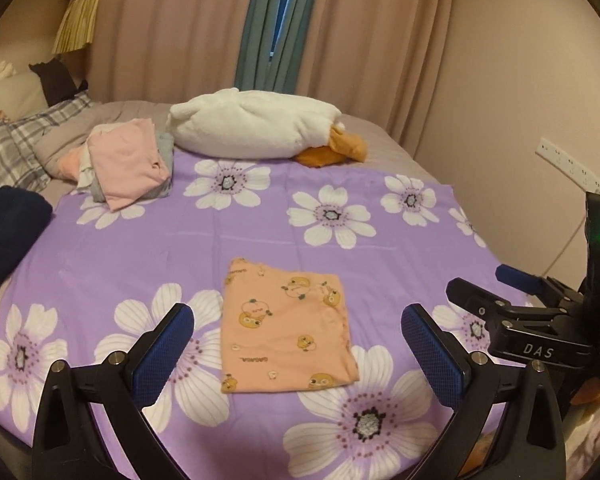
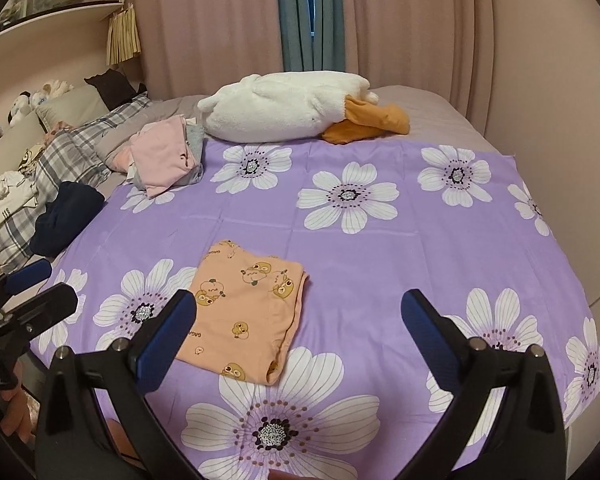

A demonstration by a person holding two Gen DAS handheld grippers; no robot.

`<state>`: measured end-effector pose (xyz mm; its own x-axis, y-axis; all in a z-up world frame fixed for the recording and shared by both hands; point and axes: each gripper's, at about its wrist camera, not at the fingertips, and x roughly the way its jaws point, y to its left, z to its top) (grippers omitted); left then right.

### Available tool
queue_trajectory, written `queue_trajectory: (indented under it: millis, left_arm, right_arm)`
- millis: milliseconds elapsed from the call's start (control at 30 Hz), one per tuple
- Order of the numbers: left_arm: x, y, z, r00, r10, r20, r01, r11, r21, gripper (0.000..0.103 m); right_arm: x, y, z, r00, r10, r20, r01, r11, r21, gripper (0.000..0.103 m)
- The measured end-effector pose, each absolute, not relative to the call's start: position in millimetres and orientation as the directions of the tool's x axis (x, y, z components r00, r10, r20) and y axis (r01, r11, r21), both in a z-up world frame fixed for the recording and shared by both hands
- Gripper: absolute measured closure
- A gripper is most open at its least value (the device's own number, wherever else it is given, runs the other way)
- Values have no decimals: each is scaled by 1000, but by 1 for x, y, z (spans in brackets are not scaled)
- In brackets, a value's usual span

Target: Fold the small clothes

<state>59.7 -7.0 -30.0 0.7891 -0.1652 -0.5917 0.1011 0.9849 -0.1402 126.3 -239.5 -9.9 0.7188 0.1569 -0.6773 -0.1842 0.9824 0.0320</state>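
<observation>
A small peach garment with a duck print (image 1: 286,330) (image 2: 244,310) lies folded into a flat rectangle on the purple flowered sheet (image 1: 240,232) (image 2: 340,248). My left gripper (image 1: 298,320) hovers above its near side, wide open, nothing between the blue pads. My right gripper (image 2: 298,306) hangs wide open to the right of the garment, also empty; it appears at the right edge of the left wrist view (image 1: 488,284). The left gripper shows at the left edge of the right wrist view (image 2: 44,284). A stack of folded pink and grey clothes (image 1: 130,164) (image 2: 168,156) sits at the sheet's far left corner.
A white plush duck with an orange bill (image 1: 256,130) (image 2: 292,112) lies across the far edge of the sheet. A dark navy garment (image 1: 10,232) (image 2: 68,218) and plaid bedding (image 1: 12,148) (image 2: 72,148) lie to the left. Curtains and a wall close the far side and right.
</observation>
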Motion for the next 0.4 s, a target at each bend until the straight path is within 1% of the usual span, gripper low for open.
queue_trajectory:
  millis: [400]
  left_arm:
    - [56,-7,-29,801,-133,-584,63,988,-139,0]
  right_arm:
    - [126,-238,-9,720,151,-678,-174,984,34,0]
